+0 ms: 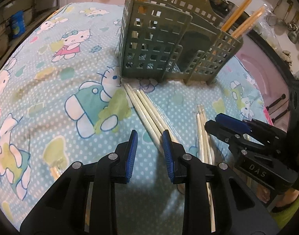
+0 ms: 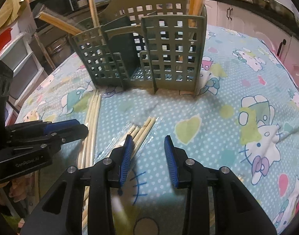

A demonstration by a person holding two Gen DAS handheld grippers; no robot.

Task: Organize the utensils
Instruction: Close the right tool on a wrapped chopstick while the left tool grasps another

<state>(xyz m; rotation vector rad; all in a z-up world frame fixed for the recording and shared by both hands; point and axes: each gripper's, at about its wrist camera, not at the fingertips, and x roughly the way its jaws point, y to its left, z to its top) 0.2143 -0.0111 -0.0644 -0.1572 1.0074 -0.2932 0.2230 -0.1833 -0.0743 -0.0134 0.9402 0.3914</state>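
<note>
Left-wrist view: handling notes for the wrapped chopsticks

We see two packs of pale chopsticks lying on the patterned cloth [image 1: 51, 78] in front of the green caddy [image 1: 155, 45]. The left pack [image 1: 147, 111] runs from the caddy's foot back to the left gripper [image 1: 149, 139], whose jaws stand narrow and empty, the right pad just beside the sticks. The right pack [image 2: 143, 131] lies beside the left pad of the right gripper [image 2: 148, 145], whose jaws are also part-open with only cloth between them.

We judge the sticks light, stiff and thin. Clear film appears to sleeve them, though glare makes this hard to confirm, so we expect a slick surface and some sliding of stick against stick. We recommend gripping across the pack, near its middle, so that it does not tip. The cloth is soft and may yield under the pads. Orange chopsticks [image 2: 196, 2] already stand in the caddy's outer compartments.
</note>
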